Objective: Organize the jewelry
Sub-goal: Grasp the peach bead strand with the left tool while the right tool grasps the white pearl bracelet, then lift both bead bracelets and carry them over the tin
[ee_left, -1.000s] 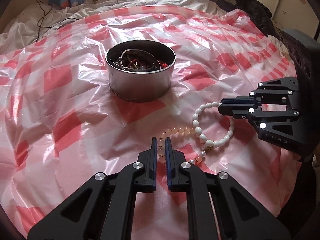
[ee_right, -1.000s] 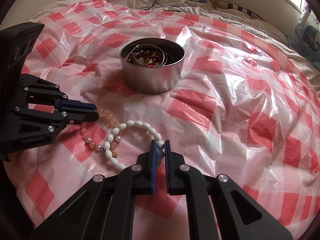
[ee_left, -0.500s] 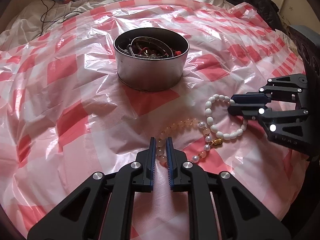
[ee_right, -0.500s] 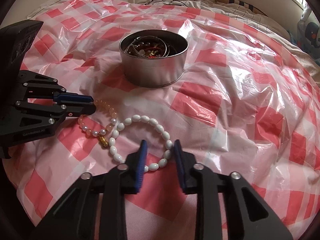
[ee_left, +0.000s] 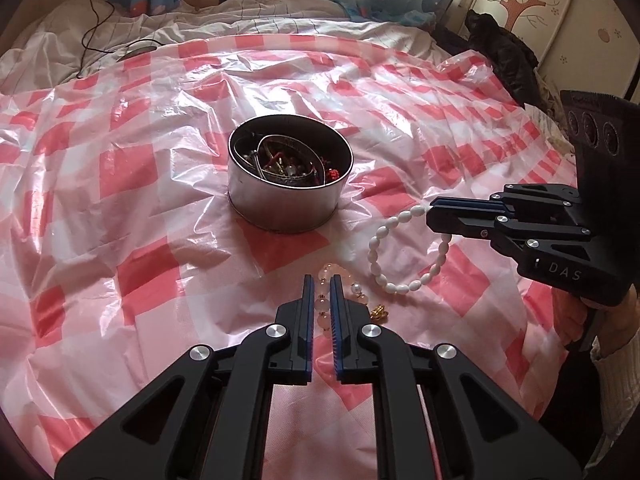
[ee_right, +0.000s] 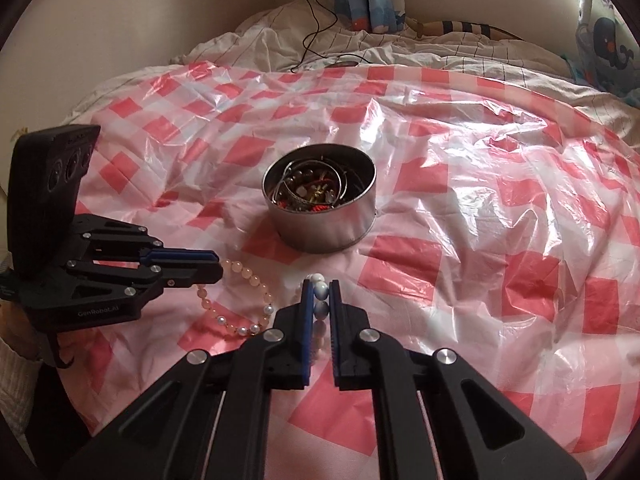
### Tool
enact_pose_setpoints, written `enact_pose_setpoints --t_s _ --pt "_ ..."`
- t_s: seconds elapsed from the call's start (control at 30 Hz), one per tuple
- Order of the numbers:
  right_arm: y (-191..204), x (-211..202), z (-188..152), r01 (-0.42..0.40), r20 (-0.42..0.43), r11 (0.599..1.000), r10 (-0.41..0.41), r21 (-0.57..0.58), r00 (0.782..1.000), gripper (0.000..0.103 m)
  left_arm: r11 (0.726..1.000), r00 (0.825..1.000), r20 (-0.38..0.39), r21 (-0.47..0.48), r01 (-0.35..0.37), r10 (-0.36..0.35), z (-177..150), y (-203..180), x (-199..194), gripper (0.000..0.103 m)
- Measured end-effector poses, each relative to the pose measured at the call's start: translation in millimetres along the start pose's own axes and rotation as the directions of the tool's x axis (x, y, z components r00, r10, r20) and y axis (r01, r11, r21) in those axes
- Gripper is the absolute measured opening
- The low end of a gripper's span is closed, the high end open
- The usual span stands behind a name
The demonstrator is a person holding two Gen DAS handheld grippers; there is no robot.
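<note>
A round metal tin (ee_left: 280, 208) (ee_right: 320, 232) holding several bangles and beads stands mid-sheet. My left gripper (ee_left: 321, 278) (ee_right: 216, 264) is closing its jaws on a peach bead bracelet (ee_left: 332, 269) (ee_right: 254, 280). That bracelet droops in a loop from the fingertips. To its right, my right gripper (ee_right: 320, 283) (ee_left: 432, 206) is shut on a white oval-bead bracelet (ee_left: 400, 288) (ee_right: 321, 290), whose loop hangs below it. Both grippers sit on the near side of the tin. I cannot tell whether the loops' low ends touch the sheet.
A crinkled red-and-white checked plastic sheet (ee_left: 140, 272) covers the bed. Striped bedding and a black cable (ee_right: 316, 36) lie beyond it. A dark garment (ee_left: 504, 52) lies at the far right edge. A hand (ee_left: 568, 320) holds the right gripper.
Both grippers have risen and the tin looks farther off. The right jaws, apart over the white bracelet half a second ago, now pinch it. Both bracelets have come up off the sheet.
</note>
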State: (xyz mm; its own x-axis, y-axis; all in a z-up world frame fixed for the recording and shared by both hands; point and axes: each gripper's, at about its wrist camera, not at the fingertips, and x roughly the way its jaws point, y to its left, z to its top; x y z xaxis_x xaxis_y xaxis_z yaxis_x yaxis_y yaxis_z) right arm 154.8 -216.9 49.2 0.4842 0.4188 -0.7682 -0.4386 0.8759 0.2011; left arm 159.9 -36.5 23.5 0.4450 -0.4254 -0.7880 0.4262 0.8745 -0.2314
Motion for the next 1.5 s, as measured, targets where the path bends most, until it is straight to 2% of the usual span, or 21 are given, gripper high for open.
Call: enact_pose_setpoints --t_s 0.13,0.3,0.43,0.57,0.8,0.97,1.13,1.27,1.5 --pt "-1 -2 5 -0.037 0.017 0.999 0.037 0.024 0.999 0.008 1.0 1.0 0.012 0.001 0.001 -0.001 3 -2 -3 0.007" --pt "4 -12 17 -0.111 0.08 0.993 0.108 0.043 0.991 0.008 1.0 0.999 0.046 0.013 0.016 -0.016 10 -10 -11 0.007" --pt "2 -13 24 -0.13 0.101 0.99 0.124 0.06 0.987 0.008 1.0 0.999 0.051 0.008 0.019 -0.02 15 -11 -10 0.007" --pt "-5 -16 28 -0.134 0.12 0.988 0.124 0.081 0.985 0.008 1.0 0.998 0.053 0.01 0.016 -0.017 20 -13 -12 0.007" --pt "-23 -21 38 -0.144 0.171 0.981 0.12 0.134 0.978 0.008 0.999 0.993 0.116 0.029 0.033 -0.036 46 -24 -36 0.007" --pt "-33 -19 51 -0.154 0.187 0.975 0.124 0.157 0.975 0.008 0.999 0.991 0.131 0.053 0.012 -0.018 79 -25 -43 0.007" --pt "-41 -16 74 -0.147 0.205 0.975 0.112 0.164 0.972 0.008 0.999 0.982 0.188 0.044 0.02 -0.028 107 -21 -53 0.007" --pt "-44 -12 80 -0.164 0.236 0.97 0.12 0.179 0.964 0.008 0.999 0.979 0.202 0.009 0.032 -0.033 111 -12 -46 0.007" --pt "-48 -2 76 -0.169 0.23 0.963 0.119 0.209 0.966 0.008 0.999 0.987 0.159 -0.026 0.044 -0.04 107 -2 -19 0.007"
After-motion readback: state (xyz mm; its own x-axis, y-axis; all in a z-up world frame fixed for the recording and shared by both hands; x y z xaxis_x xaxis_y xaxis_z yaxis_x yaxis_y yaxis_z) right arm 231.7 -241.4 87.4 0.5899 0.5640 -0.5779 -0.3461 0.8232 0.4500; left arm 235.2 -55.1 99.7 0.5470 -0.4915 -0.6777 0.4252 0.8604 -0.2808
